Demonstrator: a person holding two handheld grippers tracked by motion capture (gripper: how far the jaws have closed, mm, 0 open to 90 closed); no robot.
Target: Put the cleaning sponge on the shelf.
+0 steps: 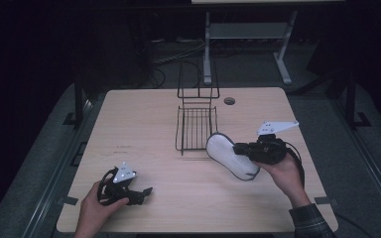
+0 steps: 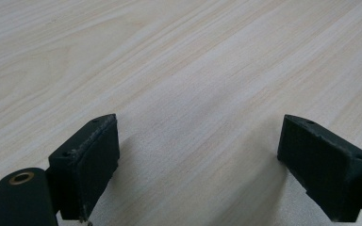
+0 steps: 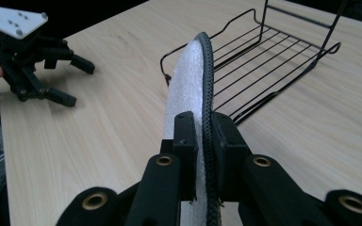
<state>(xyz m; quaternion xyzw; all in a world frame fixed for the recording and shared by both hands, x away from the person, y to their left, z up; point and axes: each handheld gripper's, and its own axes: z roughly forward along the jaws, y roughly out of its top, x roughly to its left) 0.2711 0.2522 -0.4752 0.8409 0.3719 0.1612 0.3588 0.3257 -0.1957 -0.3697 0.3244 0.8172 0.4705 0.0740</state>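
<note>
White insole pinched on edge by right tongs, likely bound for wire rack just beside; left tongs spread, idle over worktop.

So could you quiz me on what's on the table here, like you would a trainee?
1. True or false: the left gripper holds the insole.
2. Where is the wire rack? A) near the table's middle, toward the far edge B) on the floor C) in a hand
3. Fill in: the right gripper is shut on the ____.

Key: 1 false, its jaws stand open over bare wood. 2 A. 3 insole, pinched edge-on beside the rack.
</note>
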